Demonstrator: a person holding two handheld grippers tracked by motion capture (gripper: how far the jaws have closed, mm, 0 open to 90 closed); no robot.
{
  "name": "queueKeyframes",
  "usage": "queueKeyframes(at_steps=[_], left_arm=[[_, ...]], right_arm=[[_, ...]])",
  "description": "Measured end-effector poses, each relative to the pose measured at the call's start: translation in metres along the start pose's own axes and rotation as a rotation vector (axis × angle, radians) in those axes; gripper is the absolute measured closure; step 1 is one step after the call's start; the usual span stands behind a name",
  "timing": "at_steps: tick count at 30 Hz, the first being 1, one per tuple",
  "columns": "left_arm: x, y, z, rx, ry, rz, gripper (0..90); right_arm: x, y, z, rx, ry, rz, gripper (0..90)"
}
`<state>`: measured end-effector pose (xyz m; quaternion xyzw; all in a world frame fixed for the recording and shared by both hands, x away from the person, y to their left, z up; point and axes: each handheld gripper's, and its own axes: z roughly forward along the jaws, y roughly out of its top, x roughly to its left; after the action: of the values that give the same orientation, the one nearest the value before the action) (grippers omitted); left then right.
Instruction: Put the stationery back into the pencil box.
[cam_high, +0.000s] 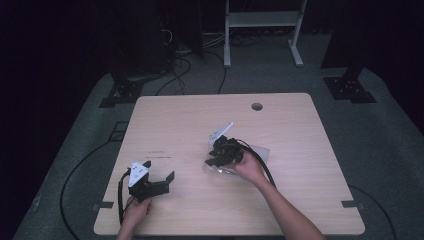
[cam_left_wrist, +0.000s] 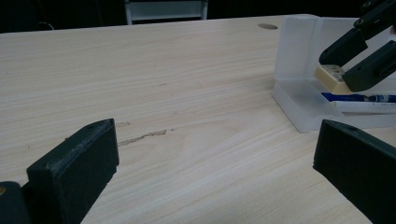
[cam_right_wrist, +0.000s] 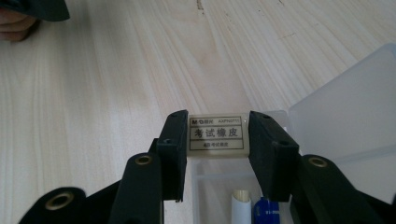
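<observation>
A clear plastic pencil case (cam_high: 259, 152) lies open right of the table's middle, its lid (cam_right_wrist: 345, 116) standing up. My right gripper (cam_right_wrist: 218, 122) is shut on a cream eraser (cam_right_wrist: 217, 133) with a printed label, one pad against each end. In the left gripper view the eraser (cam_left_wrist: 329, 77) hangs low over the case's tray (cam_left_wrist: 299, 112), between the right gripper's jaws (cam_left_wrist: 355, 58). A white pen (cam_right_wrist: 243, 205) and a blue pen (cam_left_wrist: 359, 98) lie in the tray. My left gripper (cam_high: 159, 170) rests near the table's front left, open, with bare wood between its jaws.
The wooden table (cam_high: 180, 120) has a round cable hole (cam_high: 257, 106) near its far edge. A faint scuff mark (cam_left_wrist: 142, 136) lies ahead of the left gripper. Beyond the table stand a white frame (cam_high: 262, 30) and black stands with cables.
</observation>
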<state>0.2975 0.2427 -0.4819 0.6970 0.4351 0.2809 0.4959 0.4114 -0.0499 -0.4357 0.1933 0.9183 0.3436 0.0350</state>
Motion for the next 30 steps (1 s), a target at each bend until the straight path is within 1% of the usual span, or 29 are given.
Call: queueKeyframes(at_steps=[5, 10, 18, 20, 21, 22, 25, 30], left_arm=[[0.000, 0.000, 0.000, 0.001, 0.000, -0.001, 0.0], [0.000, 0.000, 0.000, 0.001, -0.001, -0.002, 0.0], [0.000, 0.000, 0.000, 0.000, -0.002, 0.000, 0.0], [0.000, 0.000, 0.000, 0.001, -0.001, 0.000, 0.0], [0.000, 0.000, 0.000, 0.001, -0.001, 0.000, 0.0], [0.000, 0.000, 0.000, 0.001, -0.002, 0.000, 0.0], [0.000, 0.000, 0.000, 0.001, -0.002, 0.001, 0.0], [0.000, 0.000, 0.000, 0.001, -0.004, 0.003, 0.0]], right_arm=[[-0.003, -0.001, 0.003, 0.002, -0.001, 0.009, 58.6], [-0.007, -0.003, 0.008, -0.001, 0.001, 0.033, 58.6], [-0.011, -0.005, 0.016, 0.018, -0.002, 0.034, 58.6], [-0.011, -0.006, 0.018, 0.022, -0.011, 0.032, 58.5], [-0.011, -0.006, 0.019, 0.024, -0.008, 0.045, 58.6], [-0.011, -0.006, 0.020, 0.026, -0.009, 0.049, 58.6], [-0.012, -0.007, 0.022, 0.028, -0.010, 0.045, 58.6], [-0.014, -0.008, 0.025, 0.040, -0.018, 0.052, 58.5]])
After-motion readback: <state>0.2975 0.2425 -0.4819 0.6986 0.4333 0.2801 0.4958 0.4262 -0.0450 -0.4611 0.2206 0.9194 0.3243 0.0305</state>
